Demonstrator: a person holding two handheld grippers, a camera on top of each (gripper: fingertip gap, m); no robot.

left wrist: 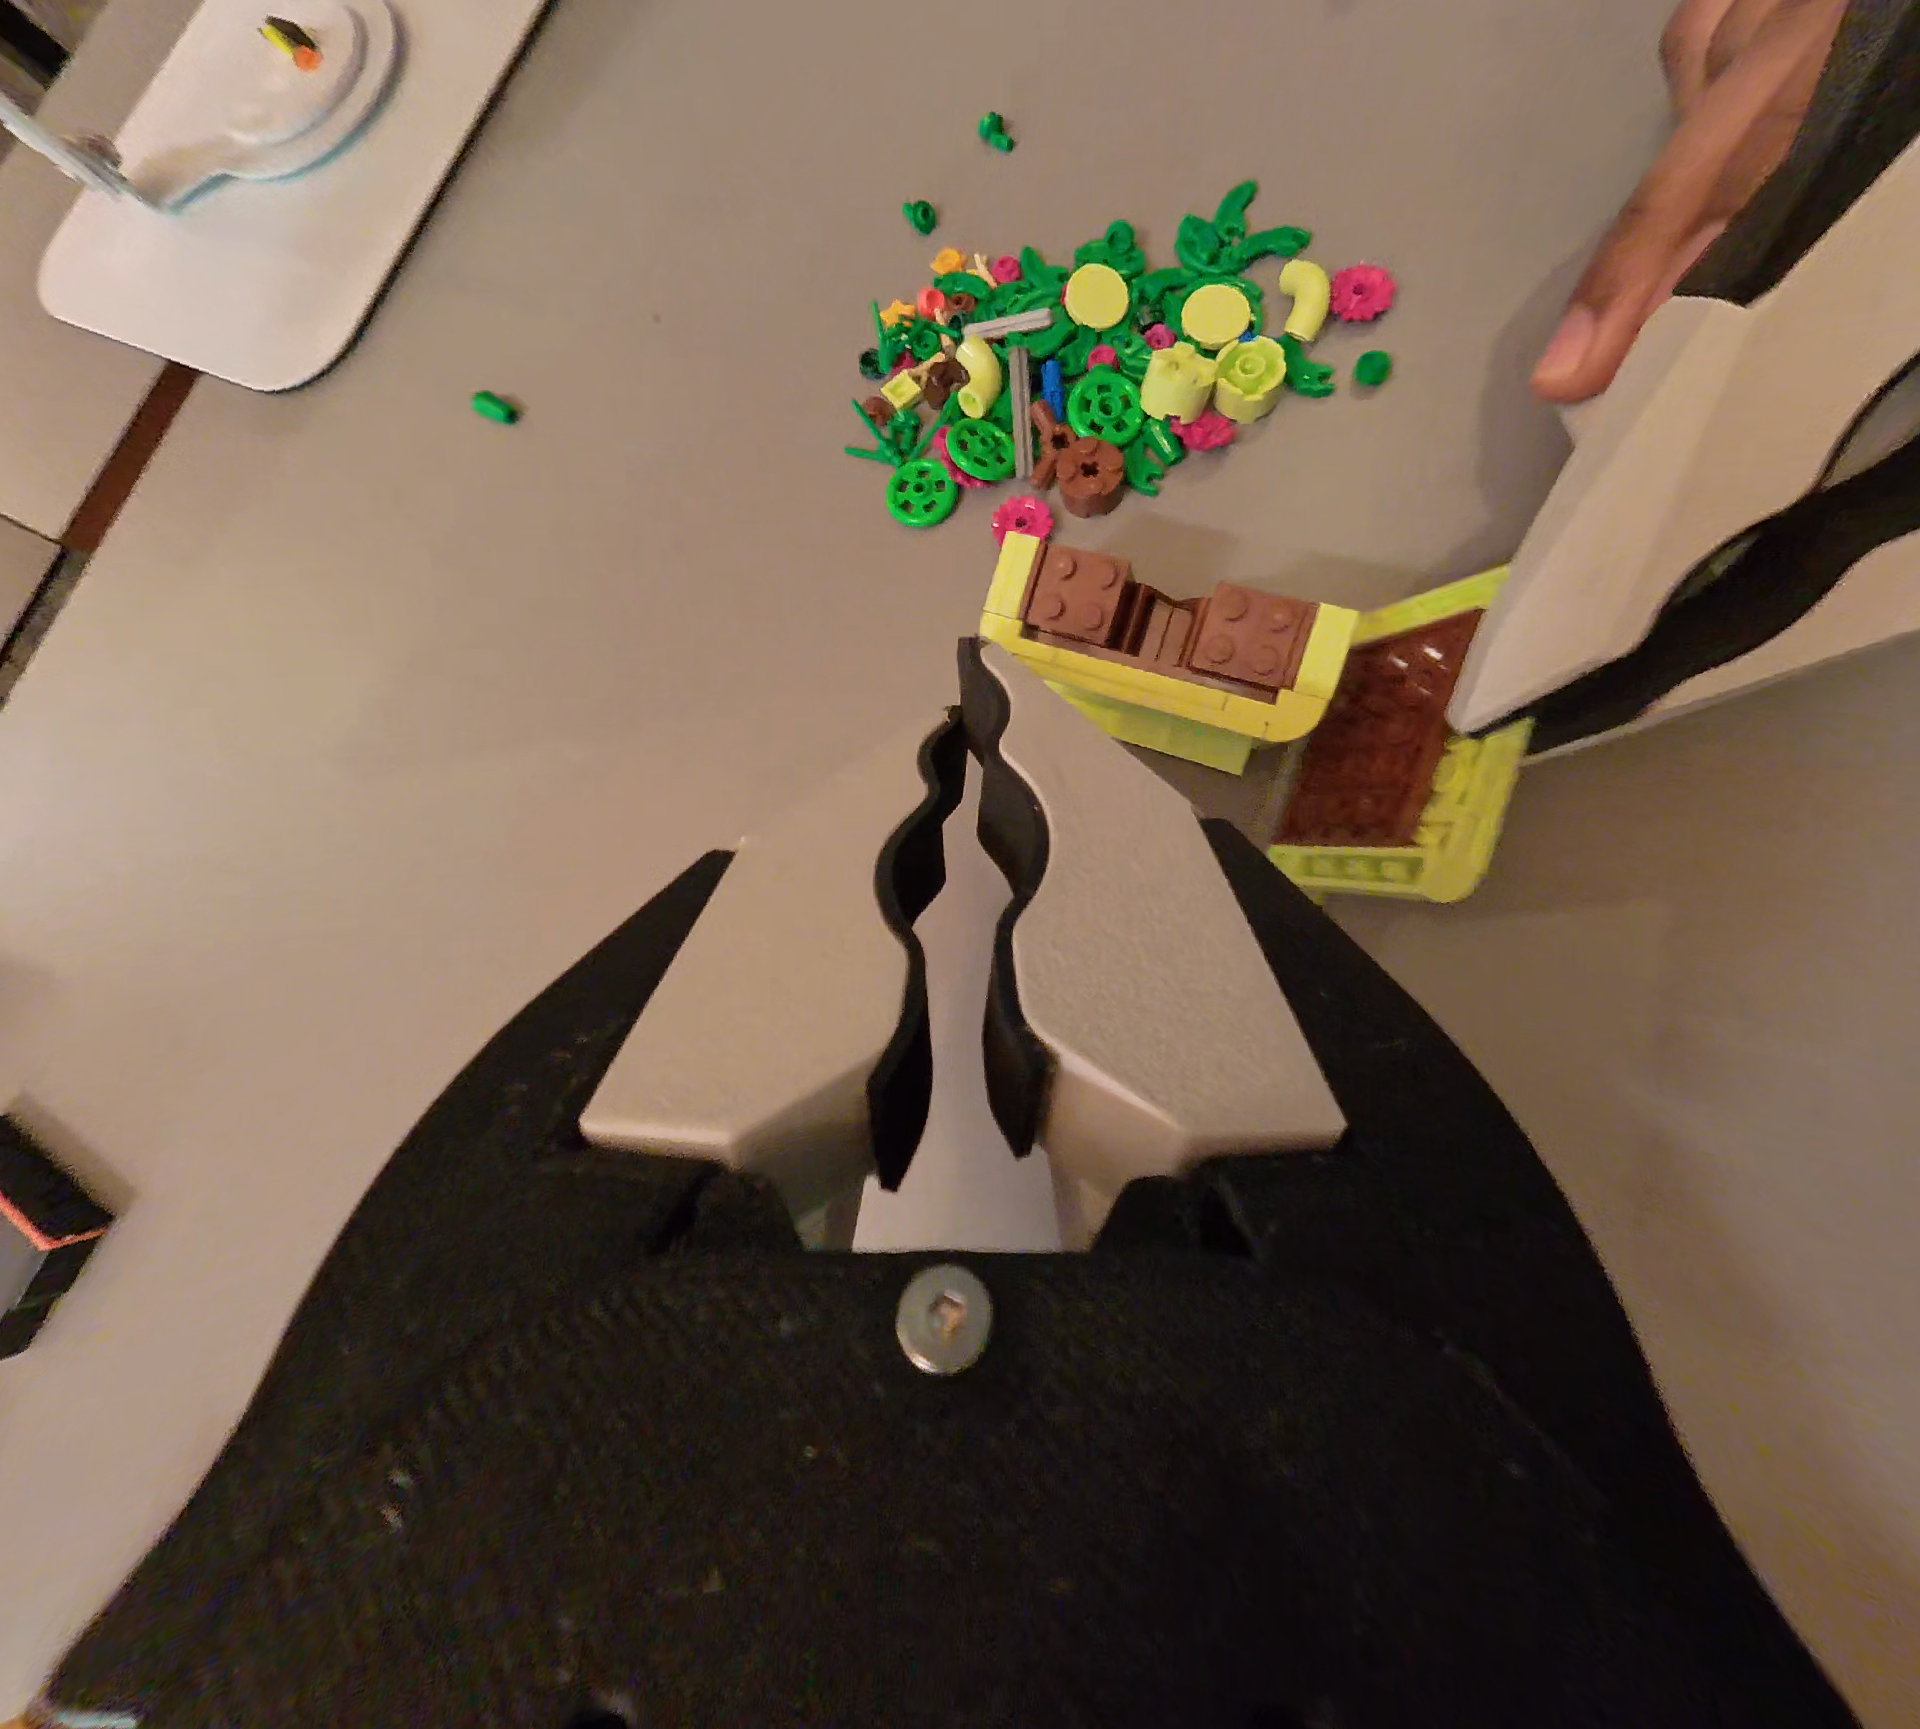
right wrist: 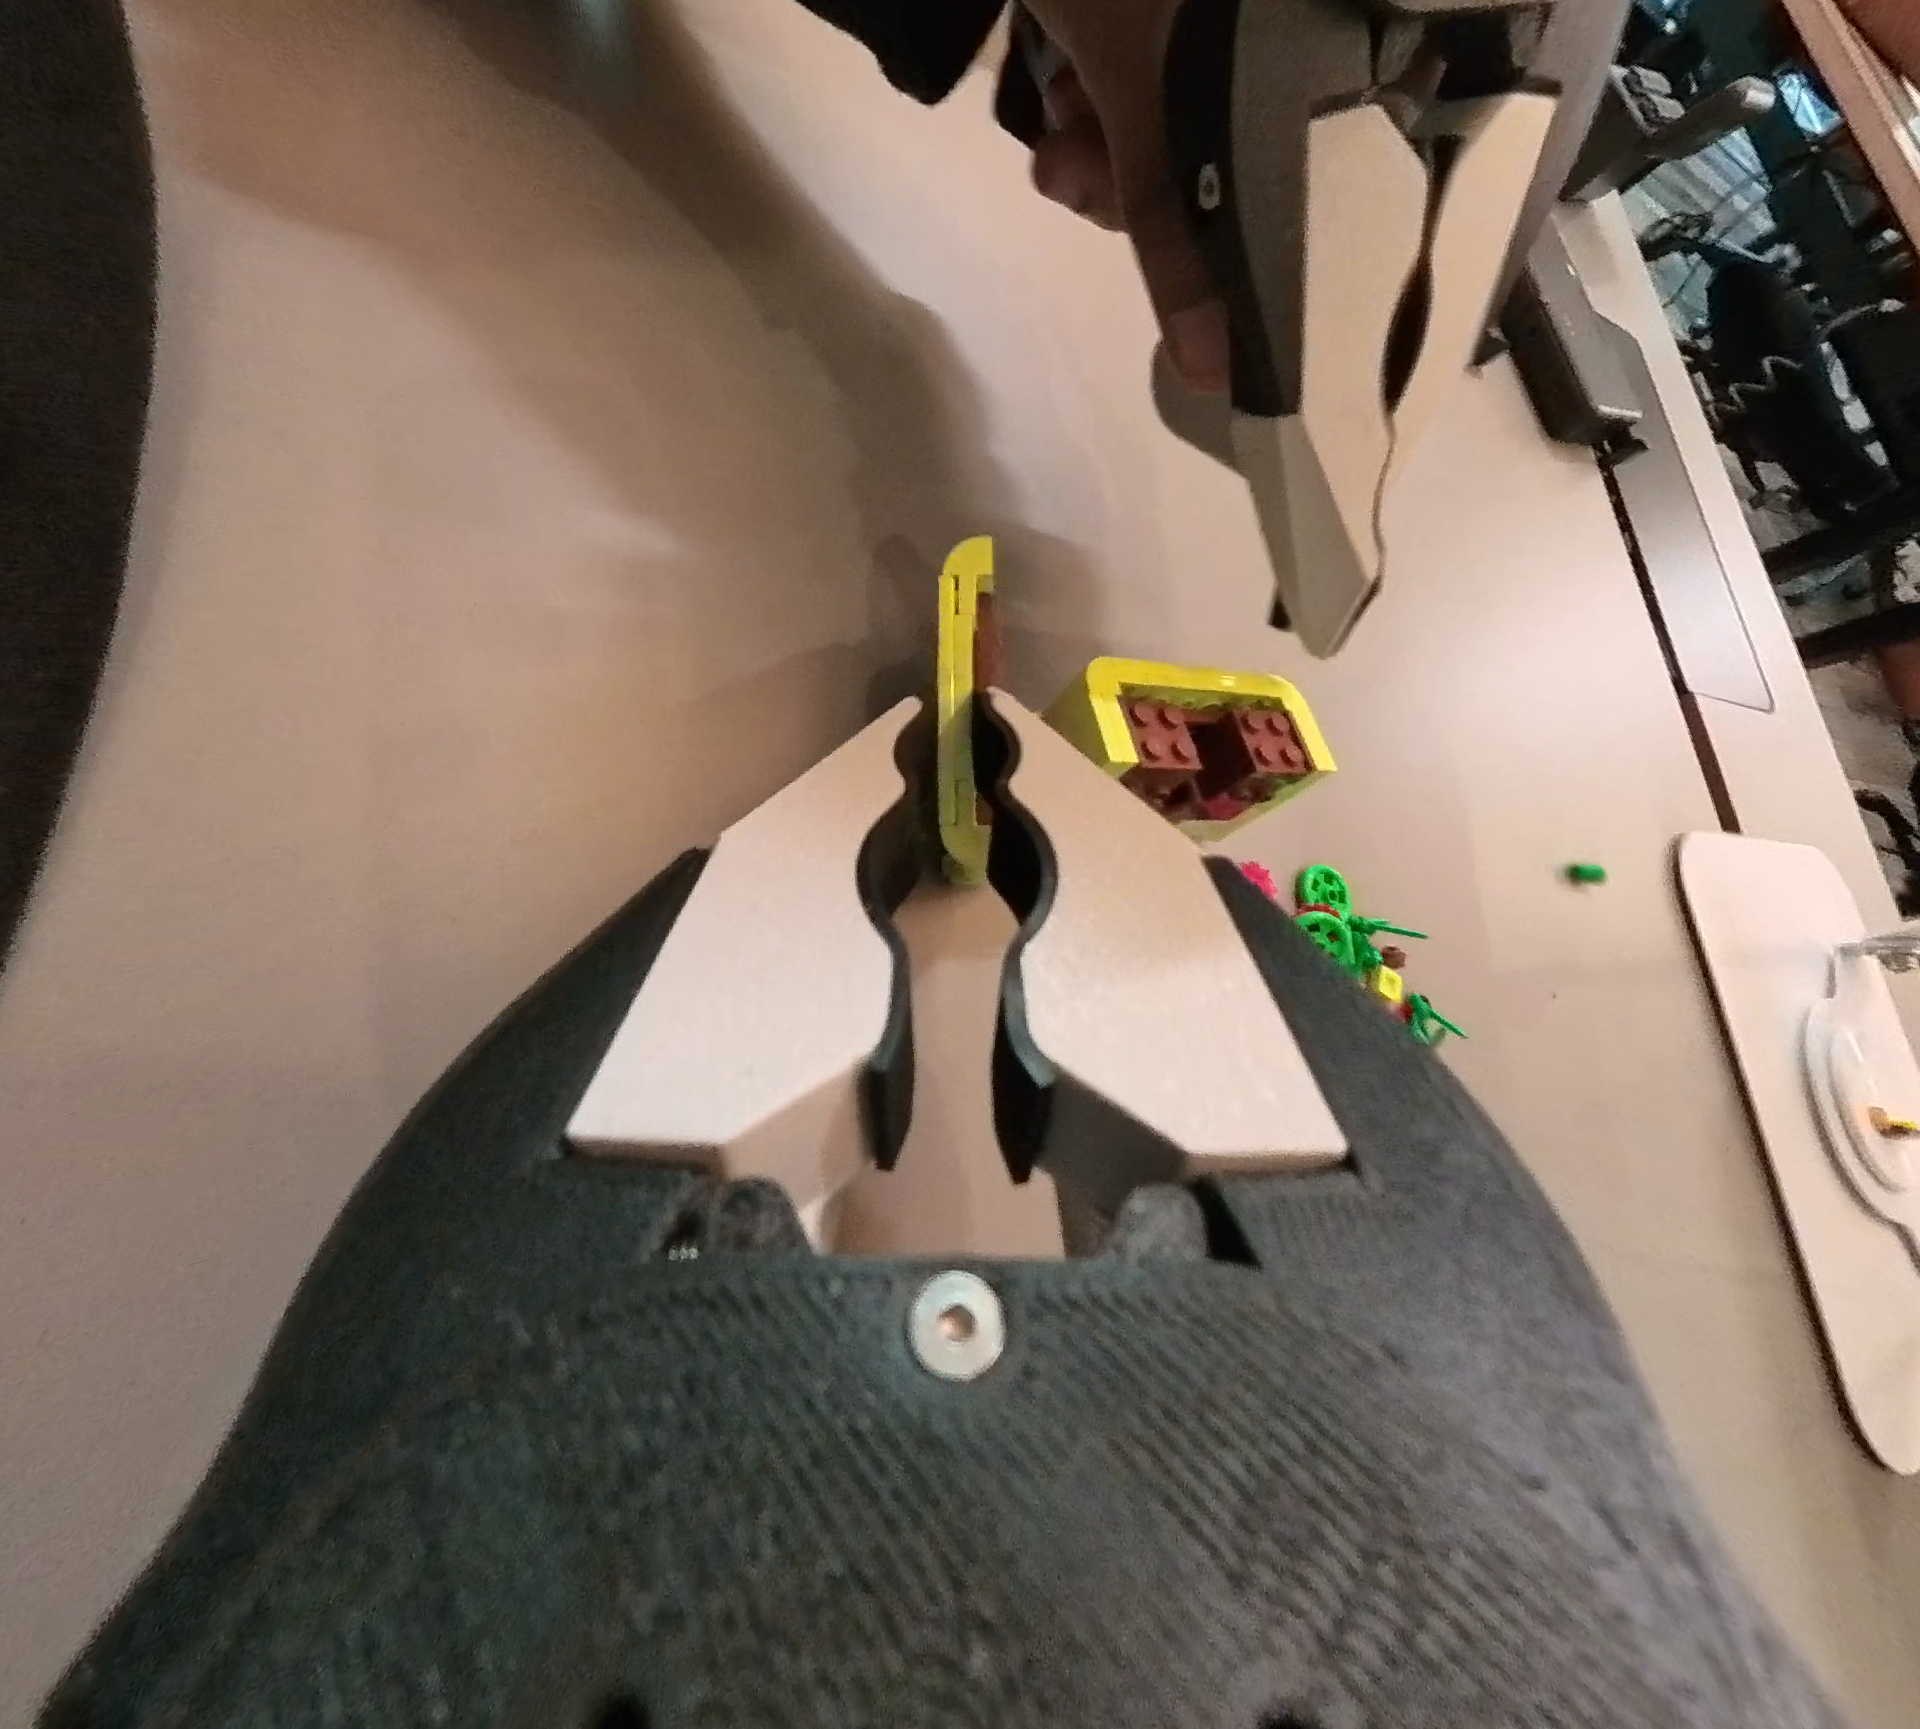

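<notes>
Two grippers over counter (left wrist: 520, 744): right gripper (right wrist: 961, 708) clamped on upright yellow-brown brick panel (right wrist: 961, 640); left gripper (left wrist: 961, 692) closed, empty, beside yellow-brown brick block (left wrist: 1164, 640); loose brick pile (left wrist: 1101, 360) behind.

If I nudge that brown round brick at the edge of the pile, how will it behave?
The brown round brick looks like hard plastic, so probably stiff and light. It lies on its side, so it may well roll on the smooth table. It touches the pile, so neighbours would likely scatter.

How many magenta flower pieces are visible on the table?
5: one right of the pile, one at its near edge, three within it. More may be buried.
</notes>
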